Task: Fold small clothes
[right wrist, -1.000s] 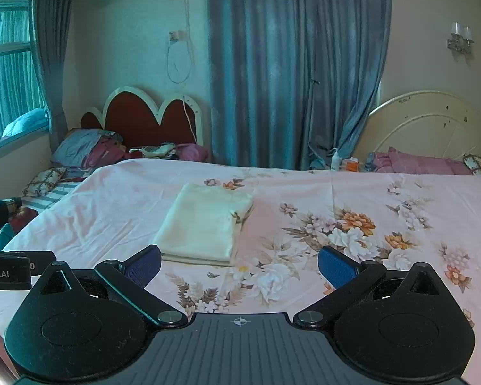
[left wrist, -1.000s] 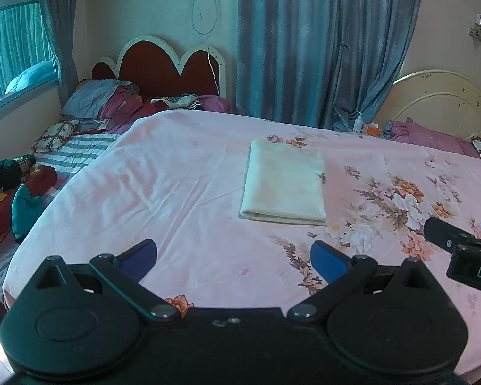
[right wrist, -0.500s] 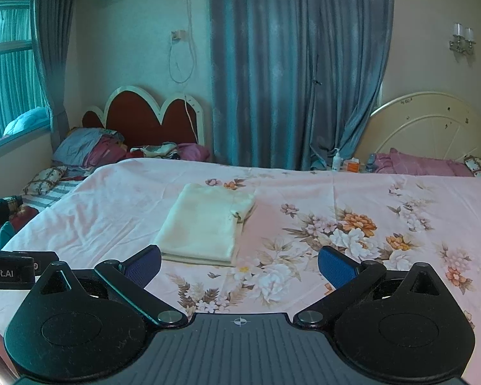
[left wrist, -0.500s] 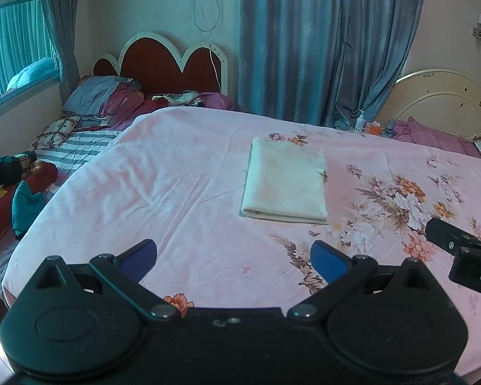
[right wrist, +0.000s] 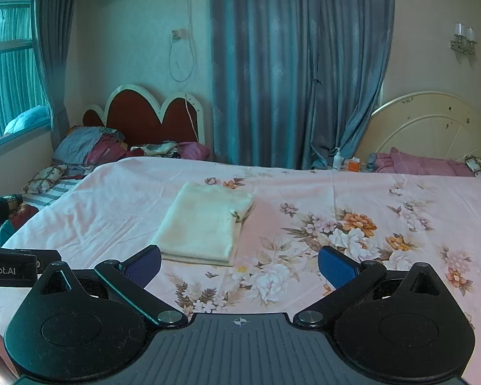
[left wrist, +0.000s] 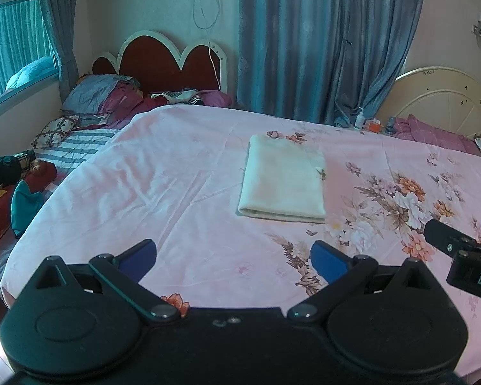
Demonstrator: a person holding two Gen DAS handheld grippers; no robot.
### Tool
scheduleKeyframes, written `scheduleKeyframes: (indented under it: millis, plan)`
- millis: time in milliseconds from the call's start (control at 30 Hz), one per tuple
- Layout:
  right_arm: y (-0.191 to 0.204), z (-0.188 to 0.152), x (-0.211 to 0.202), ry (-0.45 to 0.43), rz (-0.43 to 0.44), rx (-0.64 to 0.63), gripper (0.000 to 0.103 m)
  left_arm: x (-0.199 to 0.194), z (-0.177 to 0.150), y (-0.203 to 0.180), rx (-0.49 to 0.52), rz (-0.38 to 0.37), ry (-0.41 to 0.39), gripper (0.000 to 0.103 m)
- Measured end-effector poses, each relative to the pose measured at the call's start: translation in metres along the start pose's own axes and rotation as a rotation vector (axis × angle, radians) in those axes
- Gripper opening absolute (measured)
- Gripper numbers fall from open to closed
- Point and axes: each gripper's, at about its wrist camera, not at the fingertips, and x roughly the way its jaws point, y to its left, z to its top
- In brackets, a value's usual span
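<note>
Both grippers, left gripper [left wrist: 234,255] and right gripper [right wrist: 239,264], hover spread wide and empty, well short of the cream garment [left wrist: 283,179], which lies flat mid-bed, seemingly folded and released on purpose

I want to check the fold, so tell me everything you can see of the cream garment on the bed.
The folded cream garment is a neat rectangle of soft, thin-looking cloth, several layers showing at its near edge. It lies flat on the pink floral bedsheet, its far corner slightly rumpled with a small tag-like bit poking out. Nothing else touches it; both grippers sit open, short of it.
</note>
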Motion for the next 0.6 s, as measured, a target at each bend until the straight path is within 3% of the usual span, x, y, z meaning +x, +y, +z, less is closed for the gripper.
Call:
scheduleKeyframes:
  millis: [600]
  plan:
    - [-0.016, -0.001, 0.016, 0.021, 0.0, 0.019, 0.103, 0.023, 0.009, -0.018, 0.015, -0.037, 0.03, 0.101]
